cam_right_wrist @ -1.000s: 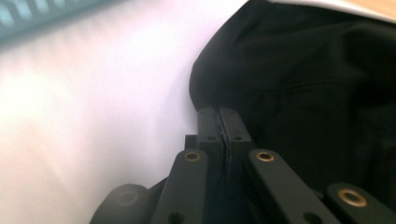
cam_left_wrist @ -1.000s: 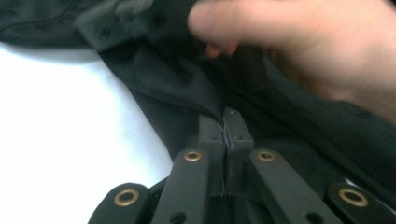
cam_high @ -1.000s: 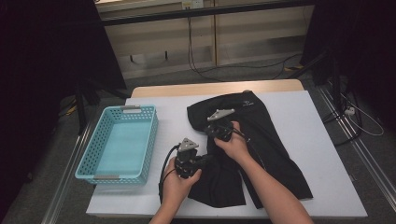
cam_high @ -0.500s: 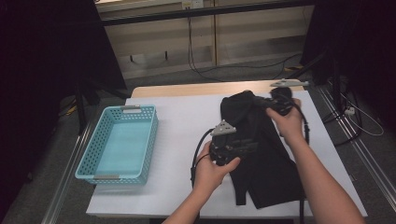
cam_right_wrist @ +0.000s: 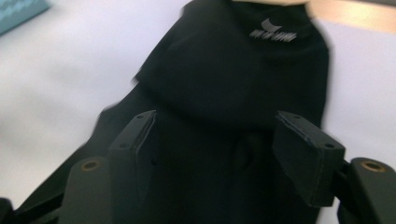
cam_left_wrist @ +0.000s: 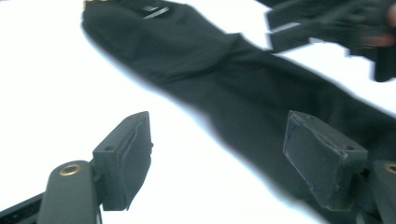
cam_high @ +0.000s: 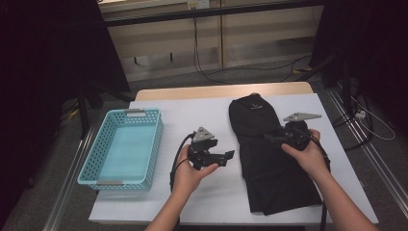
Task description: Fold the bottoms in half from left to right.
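Our white counter (cam_high: 211,115) with a wooden far edge, black garment (cam_high: 269,163) folded long at its three o'clock side, turquoise basket (cam_high: 122,147) at nine o'clock, our left tool (cam_high: 230,156) just opened beside the cloth, jaws apart, empty, our right tool (cam_high: 267,138) likewise parted above the garment, dark curtains and floor cables (cam_high: 250,72) at twelve o'clock.

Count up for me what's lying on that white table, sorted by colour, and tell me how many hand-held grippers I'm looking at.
Black: 1, the folded black garment
Turquoise: 1, the plastic basket
Grippers: 2, the left gripper and the right gripper, each held in a hand, both with jaws apart and nothing between them
Total: 4
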Motion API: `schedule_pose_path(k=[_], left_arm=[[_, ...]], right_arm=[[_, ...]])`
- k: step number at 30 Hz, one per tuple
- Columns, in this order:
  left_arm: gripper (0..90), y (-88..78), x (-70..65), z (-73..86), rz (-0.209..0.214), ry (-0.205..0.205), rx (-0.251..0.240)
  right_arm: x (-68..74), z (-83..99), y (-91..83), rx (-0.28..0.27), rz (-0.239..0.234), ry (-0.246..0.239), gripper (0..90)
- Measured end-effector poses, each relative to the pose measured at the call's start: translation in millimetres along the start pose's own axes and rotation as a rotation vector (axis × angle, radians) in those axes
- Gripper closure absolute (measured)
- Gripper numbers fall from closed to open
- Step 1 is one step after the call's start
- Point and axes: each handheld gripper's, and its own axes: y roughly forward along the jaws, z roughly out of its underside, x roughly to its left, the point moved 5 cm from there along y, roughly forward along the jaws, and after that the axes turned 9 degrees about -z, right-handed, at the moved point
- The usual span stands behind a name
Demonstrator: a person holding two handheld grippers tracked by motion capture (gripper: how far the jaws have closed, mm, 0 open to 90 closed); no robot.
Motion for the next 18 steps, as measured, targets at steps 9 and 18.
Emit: schedule_pose_path(k=[9, 18], left_arm=[[17.3, -4.1, 45.3, 33.1, -0.086, -0.014, 0.075], [14.5, -6.1, 56.4, 43.2, -0.124, 0.007, 0.094]], right_arm=[[29.3, 29.6, -6.1, 0.046, -0.047, -0.077, 25.0], [42.7, 48.2, -25.3, 0.037, -0.091, -0.083, 36.5]])
